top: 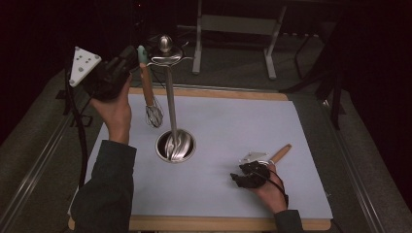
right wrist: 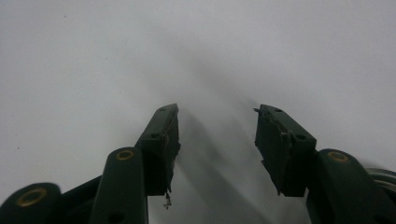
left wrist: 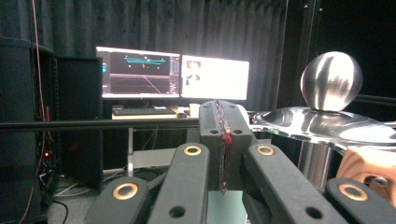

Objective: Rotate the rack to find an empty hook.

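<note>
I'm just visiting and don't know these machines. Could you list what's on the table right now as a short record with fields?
Surface: pale mat on a wooden board
Stand: upright metal utensil stand with a ball on top and a round base
Whisk: wooden-handled whisk hanging at the stand's top rim, wires down
Left gripper: raised beside the stand's top, jaws shut on the whisk's pale loop
Right gripper: low on the mat, jaws open, nothing between them
Other utensil: wooden handle lying just behind the right hand; its head is hidden
</note>
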Demonstrator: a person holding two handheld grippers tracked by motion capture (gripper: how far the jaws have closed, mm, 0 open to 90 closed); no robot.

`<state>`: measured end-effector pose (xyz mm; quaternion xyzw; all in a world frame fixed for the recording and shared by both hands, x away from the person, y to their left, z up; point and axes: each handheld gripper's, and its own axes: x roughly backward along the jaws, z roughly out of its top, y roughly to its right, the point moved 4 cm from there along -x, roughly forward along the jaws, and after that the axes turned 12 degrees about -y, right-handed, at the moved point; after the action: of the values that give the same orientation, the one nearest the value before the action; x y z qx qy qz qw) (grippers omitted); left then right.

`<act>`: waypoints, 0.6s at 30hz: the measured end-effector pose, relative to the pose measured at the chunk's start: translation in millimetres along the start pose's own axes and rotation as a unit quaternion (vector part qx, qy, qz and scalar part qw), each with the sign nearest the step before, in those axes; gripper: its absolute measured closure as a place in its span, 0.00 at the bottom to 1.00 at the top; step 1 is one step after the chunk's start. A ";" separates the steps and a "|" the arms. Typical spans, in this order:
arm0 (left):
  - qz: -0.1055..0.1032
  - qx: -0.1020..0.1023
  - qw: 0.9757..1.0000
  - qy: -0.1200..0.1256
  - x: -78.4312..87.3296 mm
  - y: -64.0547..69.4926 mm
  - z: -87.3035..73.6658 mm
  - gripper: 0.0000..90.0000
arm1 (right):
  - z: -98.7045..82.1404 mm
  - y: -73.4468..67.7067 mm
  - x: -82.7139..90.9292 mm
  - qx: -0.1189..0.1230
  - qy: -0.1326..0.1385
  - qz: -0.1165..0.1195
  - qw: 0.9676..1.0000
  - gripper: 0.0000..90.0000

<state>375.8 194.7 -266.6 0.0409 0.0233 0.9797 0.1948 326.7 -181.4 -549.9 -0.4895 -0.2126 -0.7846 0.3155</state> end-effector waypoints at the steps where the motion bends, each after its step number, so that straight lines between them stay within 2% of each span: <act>1: 0.000 0.000 1.000 0.000 0.0 0.0 0.0 0.99 | 0.0 0.0 0.0 0.000 0.000 0.000 1.000 0.55; 13: 0.003 0.002 1.000 -0.006 6.4 -6.2 -5.6 0.99 | -1.0 2.0 0.2 -0.002 0.000 0.000 1.000 0.54; 18: 0.001 -0.003 1.000 -0.010 10.7 -6.7 -9.9 0.99 | -1.0 4.1 2.7 -0.007 0.004 -0.002 1.000 0.54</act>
<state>367.6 204.7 -276.1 0.0502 0.0178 0.9795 0.1943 328.0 -185.8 -547.8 -0.4884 -0.2073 -0.7883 0.3114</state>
